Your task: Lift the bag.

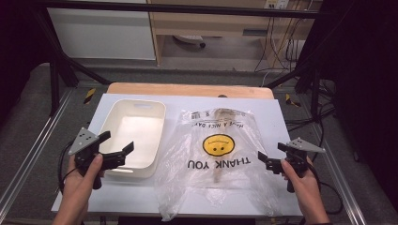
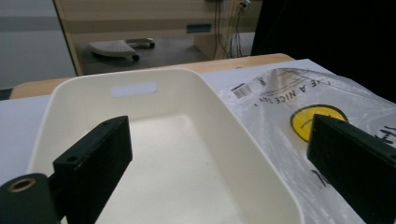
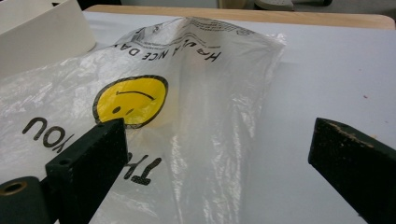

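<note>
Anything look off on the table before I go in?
The plastic bag lies crumpled with its print upside down from the person's side, and its near edge hangs past the table front. The white bin sits square and empty. Both tools are open, touching nothing.

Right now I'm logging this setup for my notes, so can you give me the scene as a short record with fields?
surface: white table top
bin: cream plastic bin, empty, left of the bag
bag: clear plastic bag lying flat, yellow smiley and THANK YOU print, something brownish inside, too unclear to name
left claw: open, over the bin's near rim, holding nothing
right claw: open, at the bag's right edge, holding nothing
contact: neither claw grips the bag
</note>
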Demonstrator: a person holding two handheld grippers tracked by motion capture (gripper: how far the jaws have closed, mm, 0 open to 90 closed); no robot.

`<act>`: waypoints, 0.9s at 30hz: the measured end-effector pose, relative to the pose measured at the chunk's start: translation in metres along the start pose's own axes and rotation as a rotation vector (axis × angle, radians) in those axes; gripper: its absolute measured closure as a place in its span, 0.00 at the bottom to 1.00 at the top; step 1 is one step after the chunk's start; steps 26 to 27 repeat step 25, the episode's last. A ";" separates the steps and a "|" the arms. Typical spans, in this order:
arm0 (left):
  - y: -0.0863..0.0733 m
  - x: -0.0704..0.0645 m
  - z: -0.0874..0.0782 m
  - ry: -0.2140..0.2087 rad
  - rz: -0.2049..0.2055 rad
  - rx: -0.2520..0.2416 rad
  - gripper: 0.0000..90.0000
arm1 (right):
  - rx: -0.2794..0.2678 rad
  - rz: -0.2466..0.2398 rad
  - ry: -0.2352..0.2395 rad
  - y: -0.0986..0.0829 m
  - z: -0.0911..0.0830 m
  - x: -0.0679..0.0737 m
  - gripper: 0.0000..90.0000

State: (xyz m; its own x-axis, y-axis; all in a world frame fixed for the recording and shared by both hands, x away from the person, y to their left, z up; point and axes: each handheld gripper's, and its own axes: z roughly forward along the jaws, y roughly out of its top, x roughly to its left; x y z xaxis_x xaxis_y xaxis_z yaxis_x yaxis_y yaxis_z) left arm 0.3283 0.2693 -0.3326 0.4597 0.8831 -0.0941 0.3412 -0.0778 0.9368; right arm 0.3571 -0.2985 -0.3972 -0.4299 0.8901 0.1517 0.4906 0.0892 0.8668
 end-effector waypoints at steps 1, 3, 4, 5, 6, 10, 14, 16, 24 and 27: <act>-0.001 0.004 -0.003 0.009 -0.002 -0.002 0.07 | -0.004 0.004 -0.005 0.000 -0.001 -0.002 0.06; -0.003 0.014 -0.007 0.000 -0.034 -0.009 0.08 | -0.011 0.009 -0.010 -0.001 -0.003 -0.005 0.06; -0.005 0.019 -0.009 -0.002 -0.051 -0.009 0.07 | -0.015 0.017 -0.014 -0.002 -0.004 -0.007 0.06; -0.006 0.023 -0.012 0.009 -0.049 -0.009 0.07 | -0.022 0.018 -0.018 -0.002 -0.005 -0.009 0.06; -0.008 0.027 -0.014 0.027 -0.044 -0.012 0.07 | -0.026 0.022 -0.022 -0.002 -0.006 -0.011 0.06; -0.015 0.042 -0.024 0.066 -0.055 -0.023 0.07 | -0.033 0.029 -0.035 -0.005 -0.008 -0.018 0.07; -0.026 0.055 -0.032 0.105 -0.065 -0.039 0.07 | -0.035 0.036 -0.047 -0.009 -0.006 -0.022 0.07; -0.033 0.060 -0.036 0.117 -0.072 -0.045 0.07 | -0.035 0.039 -0.054 -0.011 -0.005 -0.023 0.08; -0.075 0.070 -0.054 0.202 -0.098 -0.072 0.07 | -0.031 0.034 -0.083 -0.023 0.000 -0.024 0.08; -0.076 0.070 -0.054 0.202 -0.102 -0.069 0.08 | -0.025 0.031 -0.086 -0.025 0.001 -0.023 0.08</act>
